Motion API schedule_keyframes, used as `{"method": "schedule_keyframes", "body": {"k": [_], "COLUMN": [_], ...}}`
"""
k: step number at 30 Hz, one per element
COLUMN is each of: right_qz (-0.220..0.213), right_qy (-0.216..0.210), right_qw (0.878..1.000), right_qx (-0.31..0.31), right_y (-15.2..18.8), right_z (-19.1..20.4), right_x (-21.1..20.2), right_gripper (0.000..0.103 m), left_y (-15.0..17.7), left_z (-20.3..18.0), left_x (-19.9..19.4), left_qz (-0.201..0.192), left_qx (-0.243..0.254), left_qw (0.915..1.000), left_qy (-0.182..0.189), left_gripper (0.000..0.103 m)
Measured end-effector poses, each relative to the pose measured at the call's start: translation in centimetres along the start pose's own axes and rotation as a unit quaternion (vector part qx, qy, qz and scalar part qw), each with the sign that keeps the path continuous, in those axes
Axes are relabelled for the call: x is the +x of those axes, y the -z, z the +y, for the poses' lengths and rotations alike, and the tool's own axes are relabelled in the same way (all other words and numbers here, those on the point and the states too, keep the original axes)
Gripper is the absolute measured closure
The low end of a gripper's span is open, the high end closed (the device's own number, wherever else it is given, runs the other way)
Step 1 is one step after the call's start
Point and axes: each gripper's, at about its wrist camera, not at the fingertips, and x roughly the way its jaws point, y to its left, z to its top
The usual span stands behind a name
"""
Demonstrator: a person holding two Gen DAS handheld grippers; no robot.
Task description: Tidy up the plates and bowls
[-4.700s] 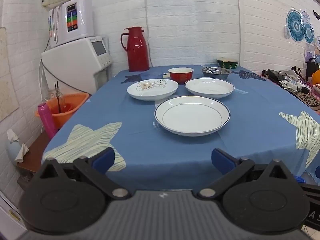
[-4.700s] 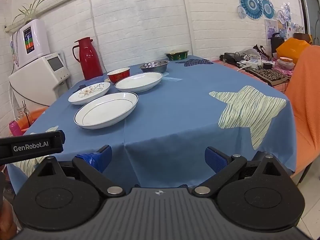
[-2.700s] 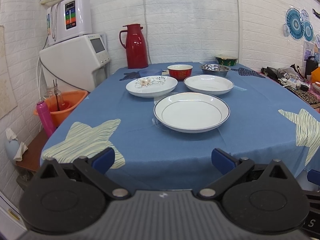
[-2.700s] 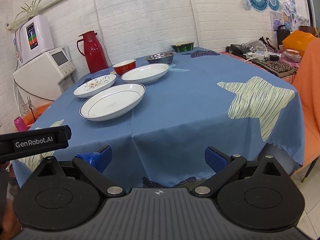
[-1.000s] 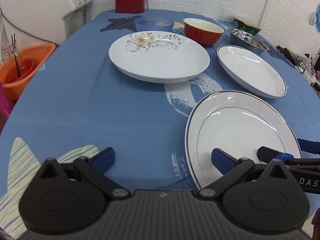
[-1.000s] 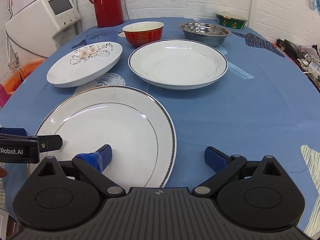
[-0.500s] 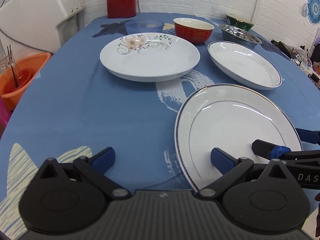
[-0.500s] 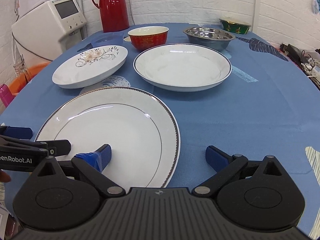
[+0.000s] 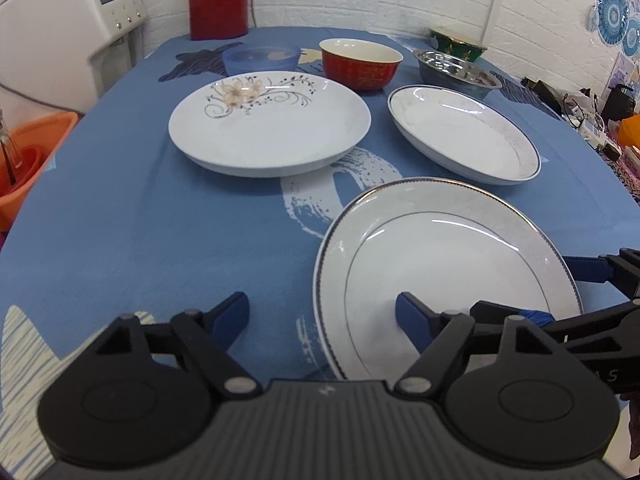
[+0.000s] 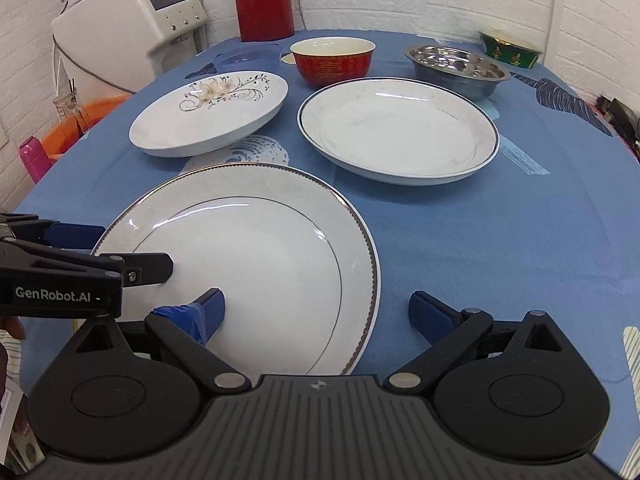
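White china, the rimmed plate (image 10: 248, 256) lies nearest you on the blue-clothed bench (image 10: 500, 240). Your left claw (image 9: 322, 312) and right claw (image 10: 316, 308) are both spread wide, each straddling one edge of it. Beyond sit the floral plate (image 10: 208, 110) and the deep plate (image 10: 398, 130).

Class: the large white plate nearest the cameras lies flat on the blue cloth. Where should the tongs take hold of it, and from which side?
Probably the near rim of the large white plate, approached low from the table's front edge. It lies flat, so only its thin raised lip offers a pinch: one finger above, one beneath. Both the left tongs and right tongs already stand open there.
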Motion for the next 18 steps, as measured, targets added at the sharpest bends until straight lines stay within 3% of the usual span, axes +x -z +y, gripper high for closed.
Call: {"method": "schedule_keyframes", "body": {"k": [3, 5, 9, 11, 18], "right_qz": [-0.011, -0.02, -0.025, -0.022, -0.045], "right_qy": [-0.014, -0.018, -0.008, -0.001, -0.027], "right_qw": [1.0, 1.0, 1.0, 1.0, 0.998], "right_qx": [-0.012, -0.015, -0.001, 0.003, 0.017], "right_y": [0.2, 0.4, 0.5, 0.6, 0.4], "right_z": [0.4, 0.8, 0.9, 1.4, 3.3], "right_x": [-0.3, -0.5, -0.6, -0.8, -2.1], "right_gripper": [0.031, 0.037, 0.039, 0.038, 0.037], "left_y": [0.0, 0.0, -0.1, -0.1, 0.1], "left_z": [-0.4, -0.8, -0.9, -0.8, 1.4], "left_x": [-0.3, -0.4, -0.4, -0.5, -1.5], "left_qz": [-0.003, -0.005, -0.006, -0.004, 0.006], "left_qx": [0.002, 0.0, -0.016, -0.026, -0.061], "left_qw": [1.0, 0.9998, 0.9996, 0.9993, 0.998], "left_qy": [0.009, 0.019, 0.021, 0.028, 0.016], "left_gripper": [0.043, 0.064, 0.071, 0.081, 0.081]}}
